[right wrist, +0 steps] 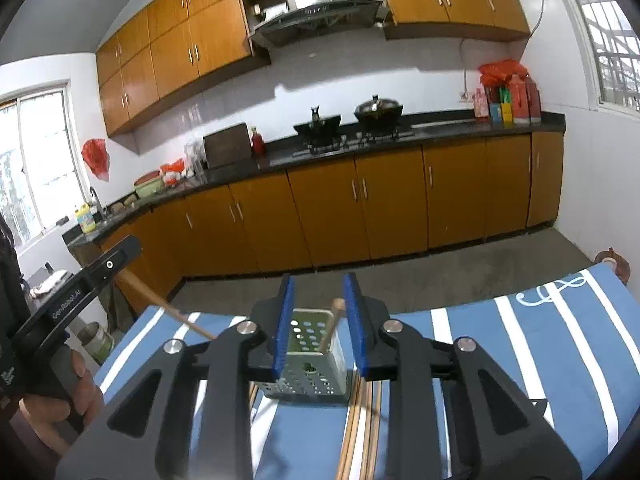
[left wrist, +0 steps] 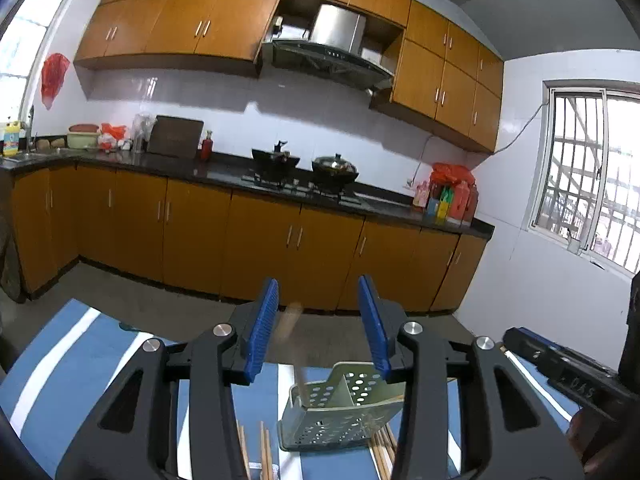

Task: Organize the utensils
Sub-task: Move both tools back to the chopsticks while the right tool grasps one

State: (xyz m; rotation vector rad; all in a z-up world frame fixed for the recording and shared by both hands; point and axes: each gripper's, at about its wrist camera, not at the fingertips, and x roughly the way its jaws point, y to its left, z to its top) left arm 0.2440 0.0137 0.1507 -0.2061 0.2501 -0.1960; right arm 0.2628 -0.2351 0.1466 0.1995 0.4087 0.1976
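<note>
Left claw (left wrist: 318, 320): jaws parted, pads clear of everything; a blurred wooden utensil handle (left wrist: 291, 320) appears in the gap, untouched. Right claw (right wrist: 319, 322): jaws parted, gripping nothing. Below them, loose chopsticks (right wrist: 362, 432) lie on the blue-and-white striped counter (right wrist: 560, 340) at 6 o'clock of the utensil holder (right wrist: 308, 364), a perforated green caddy with a divider. One wooden utensil (right wrist: 332, 322) stands tilted inside it. Beyond, at 12 o'clock: kitchen cabinets (left wrist: 260, 236), then a wok (left wrist: 334, 168).
</note>
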